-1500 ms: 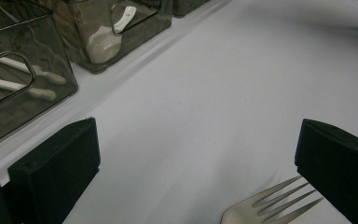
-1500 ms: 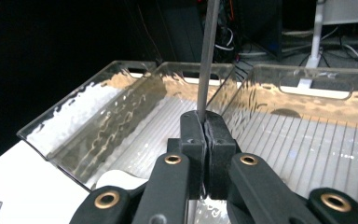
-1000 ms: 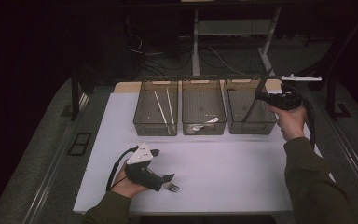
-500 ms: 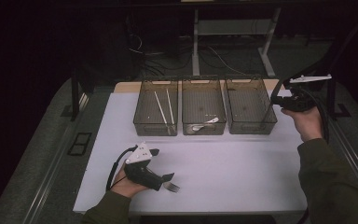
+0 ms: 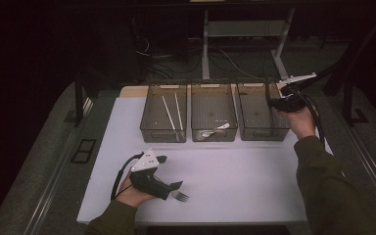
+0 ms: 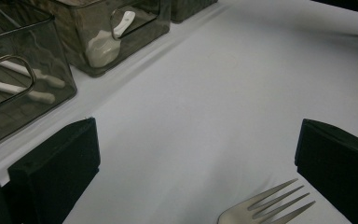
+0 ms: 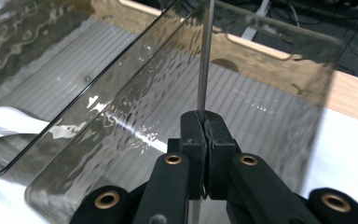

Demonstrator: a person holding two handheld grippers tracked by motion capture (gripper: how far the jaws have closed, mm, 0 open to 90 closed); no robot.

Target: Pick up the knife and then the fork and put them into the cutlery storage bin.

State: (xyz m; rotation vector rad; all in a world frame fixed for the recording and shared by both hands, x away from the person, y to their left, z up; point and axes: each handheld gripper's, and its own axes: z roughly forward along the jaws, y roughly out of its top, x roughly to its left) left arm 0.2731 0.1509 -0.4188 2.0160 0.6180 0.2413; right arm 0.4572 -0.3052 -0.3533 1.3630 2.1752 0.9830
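While the left gripper [image 5: 172, 190] rests open beside a fork [image 6: 265, 207], the right gripper [image 7: 204, 122] clamps what looks like a thin metal handle [image 7: 205, 56] over the right bin [image 5: 262, 129].

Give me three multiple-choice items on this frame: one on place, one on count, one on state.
1. Where does the fork lie?
A. on the white mat by the left gripper
B. in the middle bin
C. in the right bin

2. How many clear bins stand in the row?
A. two
B. three
C. four

3. The right gripper is
A. wide open
B. shut on a thin metal utensil handle
C. lying on the mat

Key: 1 A, the tines show between the open left fingers; 2 B, the high view shows three side by side; 3 B, its fingers pinch the handle.
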